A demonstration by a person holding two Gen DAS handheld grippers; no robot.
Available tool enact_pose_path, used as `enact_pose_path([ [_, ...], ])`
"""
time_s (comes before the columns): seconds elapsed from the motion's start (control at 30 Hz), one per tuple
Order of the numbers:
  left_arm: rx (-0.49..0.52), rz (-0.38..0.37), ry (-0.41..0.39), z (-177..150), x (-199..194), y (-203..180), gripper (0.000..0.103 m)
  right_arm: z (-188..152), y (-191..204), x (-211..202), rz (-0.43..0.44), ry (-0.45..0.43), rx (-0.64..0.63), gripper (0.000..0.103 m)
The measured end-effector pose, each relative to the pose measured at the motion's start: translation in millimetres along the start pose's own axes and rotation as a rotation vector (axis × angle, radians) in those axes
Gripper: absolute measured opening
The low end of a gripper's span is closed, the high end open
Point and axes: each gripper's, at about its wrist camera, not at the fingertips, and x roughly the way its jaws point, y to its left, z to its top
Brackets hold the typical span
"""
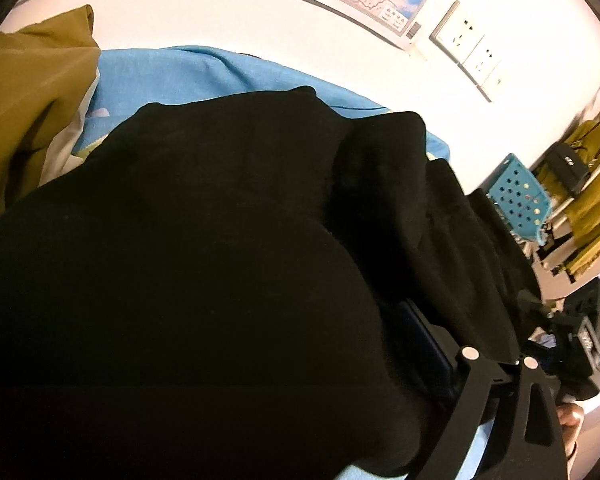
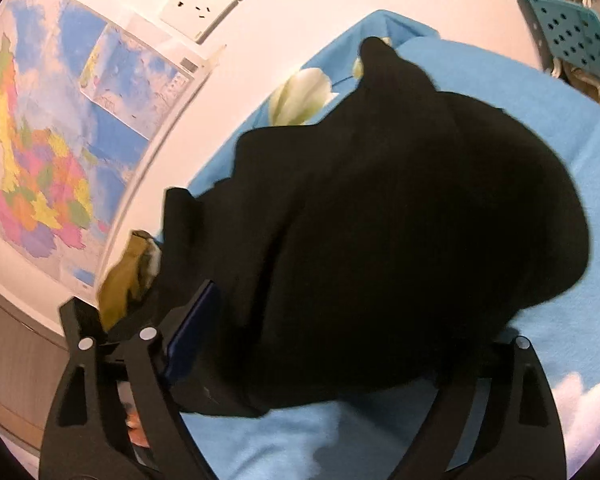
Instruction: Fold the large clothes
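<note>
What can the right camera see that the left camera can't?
Only the right wrist view shows the colourful map on the wall and the white flower print on the sheet. Only the left wrist view shows the big olive cloth at the side. Both views show the black garment lying on the blue sheet, the wall sockets and the blue holed basket.
</note>
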Motion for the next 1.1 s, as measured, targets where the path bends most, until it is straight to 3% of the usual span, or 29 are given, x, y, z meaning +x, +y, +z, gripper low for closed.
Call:
enact_pose_path([
  [0.1,-0.038,-0.004,0.016,3,-4,6,0.065,8,3,-9,0.082,-0.062,-0.006,0.076],
  [0.17,-0.06,-0.036,0.026,3,-5,14,0.064,12,2,-9,0.095,-0.067,0.003,0.076],
  [0.2,-0.059,-0.044,0.026,3,-4,16,0.066,12,-1,-2,0.058,-0.035,0.02,0.081],
  [0.27,-0.082,-0.071,0.019,4,-3,18,0.074,10,1,11,-0.02,0.013,-0.003,0.08],
  [0.33,-0.104,-0.109,0.012,5,0,18,0.097,9,4,13,-0.026,0.003,-0.02,0.085],
  [0.47,-0.089,-0.043,-0.003,8,9,7,0.096,4,18,30,-0.073,-0.021,-0.114,0.081],
  [0.5,-0.087,-0.031,-0.006,9,9,6,0.092,4,18,32,-0.076,-0.022,-0.118,0.068],
  [0.53,-0.089,0.008,-0.011,10,9,6,0.079,5,14,35,-0.051,-0.003,-0.095,0.045],
  [0.57,-0.089,0.043,-0.012,10,8,6,0.071,8,9,37,-0.009,0.022,-0.067,0.036],
  [0.63,-0.096,0.073,-0.002,11,5,10,0.046,12,9,32,0.005,0.029,-0.085,0.023],
  [0.7,-0.115,0.043,-0.004,9,-4,15,0.034,14,16,19,0.053,0.018,-0.106,0.019],
  [0.73,-0.112,0.03,-0.006,8,-10,15,0.029,15,19,12,0.07,0.007,-0.11,0.019],
  [0.87,-0.099,-0.07,-0.027,1,-43,5,0.028,12,35,-19,0.127,-0.019,-0.155,0.018],
  [0.97,-0.057,-0.097,-0.02,-15,-55,3,0.038,6,23,-18,0.108,0.058,-0.132,0.027],
  [1.07,-0.057,-0.061,0.026,-21,-36,11,0.053,-2,5,0,0.035,0.126,-0.106,0.044],
  [1.1,-0.057,-0.039,0.027,-22,-31,13,0.063,-4,0,5,0.021,0.13,-0.087,0.053],
])
